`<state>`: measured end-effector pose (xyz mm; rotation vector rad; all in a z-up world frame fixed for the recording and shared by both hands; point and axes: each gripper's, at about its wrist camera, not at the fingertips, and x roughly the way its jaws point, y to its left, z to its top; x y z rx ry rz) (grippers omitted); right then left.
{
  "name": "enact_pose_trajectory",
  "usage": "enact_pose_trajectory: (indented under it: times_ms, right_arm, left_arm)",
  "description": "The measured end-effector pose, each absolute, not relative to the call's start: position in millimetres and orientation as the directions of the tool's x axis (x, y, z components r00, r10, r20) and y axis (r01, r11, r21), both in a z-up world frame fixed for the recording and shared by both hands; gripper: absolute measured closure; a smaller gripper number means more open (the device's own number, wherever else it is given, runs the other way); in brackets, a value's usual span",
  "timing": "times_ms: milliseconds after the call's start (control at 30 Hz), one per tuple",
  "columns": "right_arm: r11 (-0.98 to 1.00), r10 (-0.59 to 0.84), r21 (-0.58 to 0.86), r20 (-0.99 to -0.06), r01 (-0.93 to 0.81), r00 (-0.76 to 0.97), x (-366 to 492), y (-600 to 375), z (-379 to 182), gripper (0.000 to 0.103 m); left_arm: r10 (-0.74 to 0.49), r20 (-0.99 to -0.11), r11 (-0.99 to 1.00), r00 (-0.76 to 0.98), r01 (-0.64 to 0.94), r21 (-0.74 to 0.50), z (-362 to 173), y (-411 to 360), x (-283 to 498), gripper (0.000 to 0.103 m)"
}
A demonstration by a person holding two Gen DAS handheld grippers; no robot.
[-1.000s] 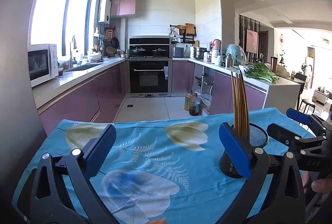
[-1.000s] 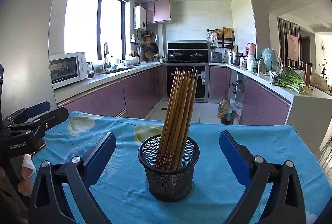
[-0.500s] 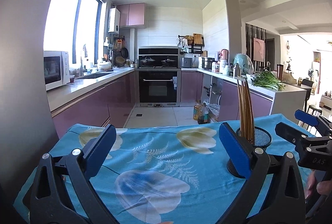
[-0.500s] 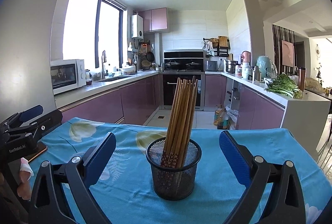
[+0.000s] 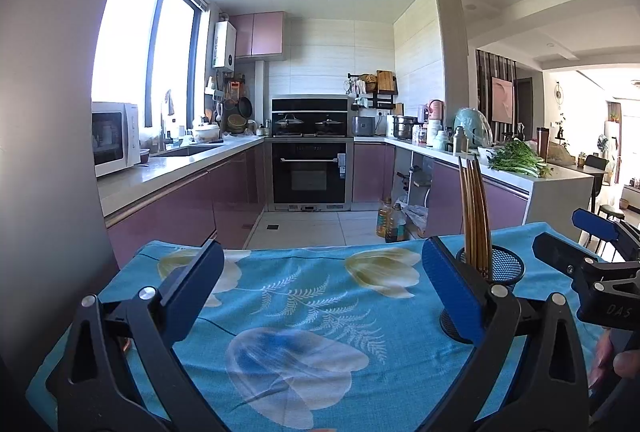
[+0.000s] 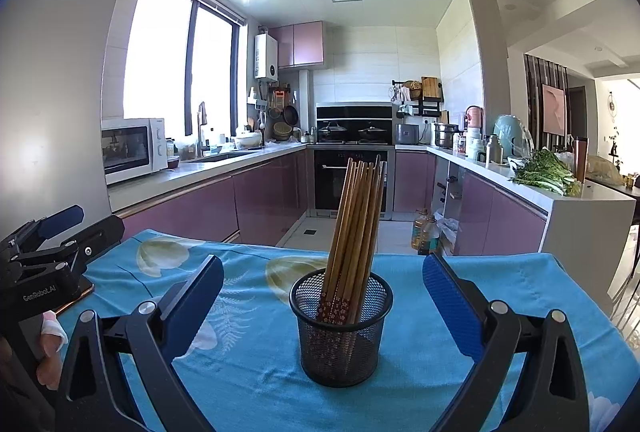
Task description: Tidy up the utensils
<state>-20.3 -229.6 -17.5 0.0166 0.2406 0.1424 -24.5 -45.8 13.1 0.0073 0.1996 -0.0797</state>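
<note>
A black mesh cup (image 6: 341, 328) stands on the table with the blue flowered cloth (image 6: 460, 280). Several wooden chopsticks (image 6: 356, 224) stand in it, leaning right. My right gripper (image 6: 323, 306) is open and empty, its blue pads (image 6: 448, 308) either side of the cup and a little nearer than it. My left gripper (image 5: 320, 294) is open and empty over bare cloth (image 5: 304, 304), left of the cup (image 5: 496, 280), which its right finger partly hides. The chopsticks show above that finger in the left wrist view (image 5: 474, 211). Each gripper shows at the edge of the other's view.
Beyond the table's far edge is the kitchen floor (image 5: 312, 224), with purple counters on both sides and an oven (image 5: 310, 169) at the back. A grey wall (image 6: 52, 111) is close on the left. Oil bottles (image 6: 426, 232) stand on the floor.
Both views have pulled back and tilted up a little, so the cup and table sit lower in frame. Both grippers stay open. The cup and chopsticks have not moved.
</note>
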Motion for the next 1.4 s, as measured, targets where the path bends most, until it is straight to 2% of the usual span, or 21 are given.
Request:
enact_pose_trajectory:
  times_ms: [1400]
  right_arm:
    - [0.991, 0.131, 0.038, -0.222, -0.125, 0.966, -22.8, -233.7, -13.1, 0.007]
  left_arm:
    - [-0.071, -0.203, 0.997, 0.977, 0.071, -0.01, 14.5, -46.4, -23.8, 0.005]
